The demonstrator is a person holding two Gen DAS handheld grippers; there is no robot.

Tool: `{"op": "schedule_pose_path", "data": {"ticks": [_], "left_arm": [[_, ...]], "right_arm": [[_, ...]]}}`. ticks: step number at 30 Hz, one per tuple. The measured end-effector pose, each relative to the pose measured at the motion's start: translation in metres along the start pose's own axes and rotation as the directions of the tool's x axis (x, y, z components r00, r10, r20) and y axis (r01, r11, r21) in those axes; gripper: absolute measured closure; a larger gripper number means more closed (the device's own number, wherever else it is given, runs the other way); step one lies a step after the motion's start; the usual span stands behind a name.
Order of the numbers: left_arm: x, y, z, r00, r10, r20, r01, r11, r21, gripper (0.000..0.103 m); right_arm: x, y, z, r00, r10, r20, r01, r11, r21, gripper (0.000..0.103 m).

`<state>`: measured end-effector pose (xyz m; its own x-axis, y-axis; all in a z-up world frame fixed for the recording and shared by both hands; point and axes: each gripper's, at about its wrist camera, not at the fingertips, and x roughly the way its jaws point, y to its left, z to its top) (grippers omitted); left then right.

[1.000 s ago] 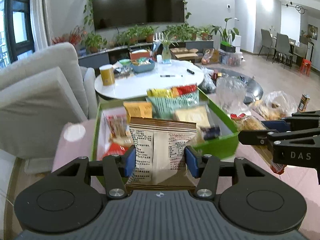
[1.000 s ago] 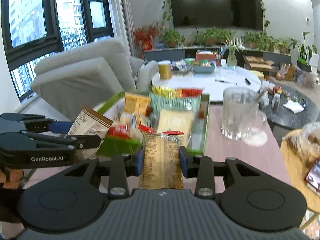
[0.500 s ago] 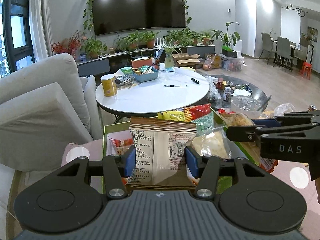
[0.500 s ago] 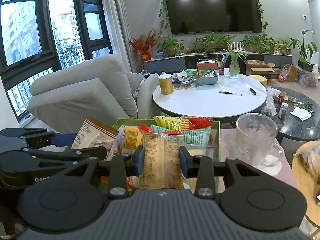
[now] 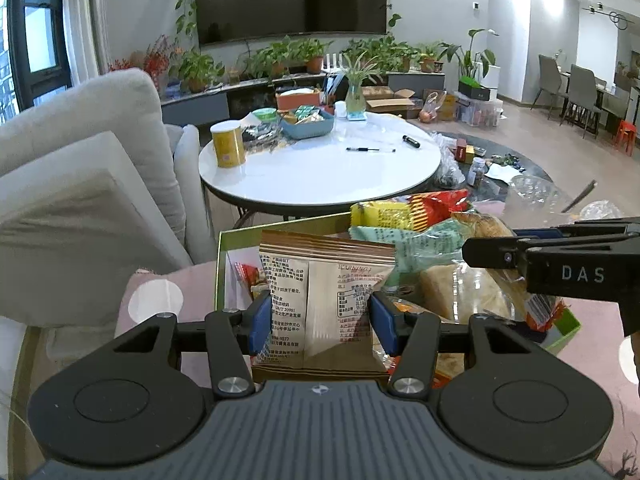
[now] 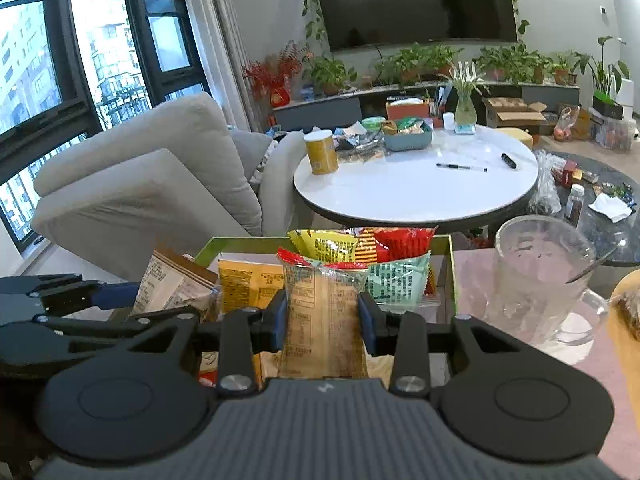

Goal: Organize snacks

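Note:
My left gripper (image 5: 322, 326) is shut on a brown snack packet (image 5: 324, 300) with printed text, held upright over the left part of the green box (image 5: 280, 226). My right gripper (image 6: 324, 320) is shut on a clear biscuit packet (image 6: 324, 320) with a red top edge, held over the same green box (image 6: 450, 264). The box holds several packets: yellow (image 6: 324, 244), red (image 6: 404, 240), mint green (image 6: 400, 280) and orange (image 6: 244, 284). The right gripper shows from the side in the left wrist view (image 5: 560, 264); the left one shows in the right wrist view (image 6: 80, 300).
A glass mug (image 6: 540, 280) with a spoon stands right of the box on the pink tabletop (image 6: 480, 280). A grey sofa (image 6: 152, 188) is at the left. Behind the box is a white round table (image 6: 416, 188) with a yellow can (image 6: 322, 152).
Both grippers, each still holding its packet, have come in low over the box; the box and its packets now sit nearer and lower in both views.

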<state>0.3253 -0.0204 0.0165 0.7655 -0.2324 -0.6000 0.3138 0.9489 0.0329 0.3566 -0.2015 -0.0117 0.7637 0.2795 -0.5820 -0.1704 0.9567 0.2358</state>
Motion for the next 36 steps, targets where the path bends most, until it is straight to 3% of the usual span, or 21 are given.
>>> {"op": "schedule_pose_path", "data": {"ticks": [6, 14, 24, 36], "left_arm": [[0.012, -0.002, 0.006, 1.0, -0.004, 0.0, 0.004, 1.0, -0.008, 0.052], [0.014, -0.005, -0.001, 1.0, 0.024, -0.005, -0.024, 1.0, -0.001, 0.029], [-0.017, -0.012, -0.018, 0.998, 0.064, 0.023, -0.064, 0.998, -0.029, 0.015], [-0.055, -0.044, -0.037, 0.998, 0.046, 0.04, -0.044, 0.999, -0.028, 0.003]], "right_arm": [[0.009, 0.004, 0.004, 1.0, 0.008, 0.017, -0.008, 1.0, 0.015, 0.021], [-0.007, -0.011, -0.001, 0.999, -0.018, 0.036, 0.015, 0.996, 0.086, 0.021], [-0.033, -0.022, -0.017, 0.999, -0.025, 0.025, 0.02, 0.987, 0.157, 0.021], [-0.065, -0.015, -0.031, 0.999, 0.004, 0.036, -0.01, 0.988, 0.155, 0.021]]}}
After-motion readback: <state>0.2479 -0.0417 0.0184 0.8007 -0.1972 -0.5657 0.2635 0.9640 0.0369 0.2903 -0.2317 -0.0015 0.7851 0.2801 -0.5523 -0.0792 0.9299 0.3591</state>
